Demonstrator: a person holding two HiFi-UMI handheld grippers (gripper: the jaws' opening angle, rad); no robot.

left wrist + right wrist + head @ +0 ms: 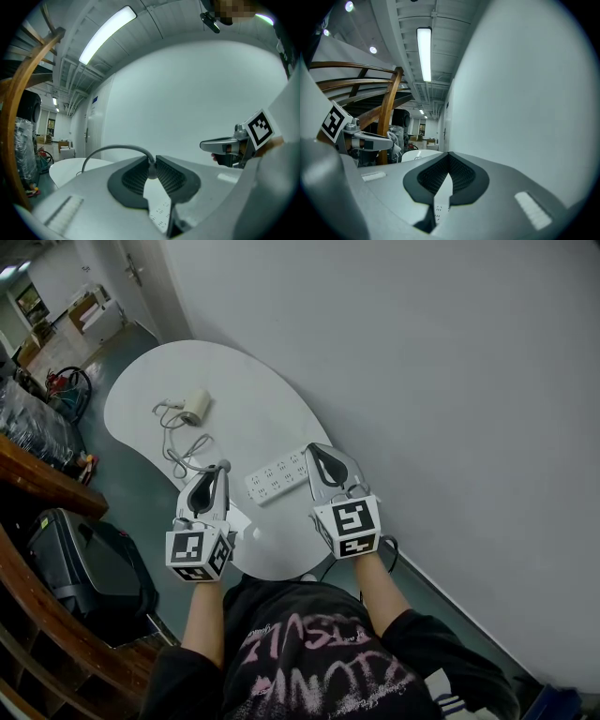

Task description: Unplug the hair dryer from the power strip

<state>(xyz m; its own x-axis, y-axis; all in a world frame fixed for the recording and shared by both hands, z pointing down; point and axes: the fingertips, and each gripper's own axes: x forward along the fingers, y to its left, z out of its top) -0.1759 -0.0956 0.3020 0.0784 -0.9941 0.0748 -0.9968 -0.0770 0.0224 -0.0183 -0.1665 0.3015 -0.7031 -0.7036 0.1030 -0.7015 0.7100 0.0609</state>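
A white hair dryer (195, 406) lies at the far end of the white table (253, 409). Its grey cord (174, 451) loops back toward me. My left gripper (223, 469) is shut on that cord (115, 148), which arcs up out of the closed pads in the left gripper view. The white power strip (278, 474) lies between the two grippers, and I cannot make out a plug in it. My right gripper (315, 450) hovers over the strip's right end, shut with nothing in it. A strip of sockets (438, 211) shows below its closed pads.
A plain white wall (450, 381) runs close along the table's right side. A wooden railing (47, 479) and a black case (84, 563) on the floor stand to the left. The table's near edge (281, 576) is right below my hands.
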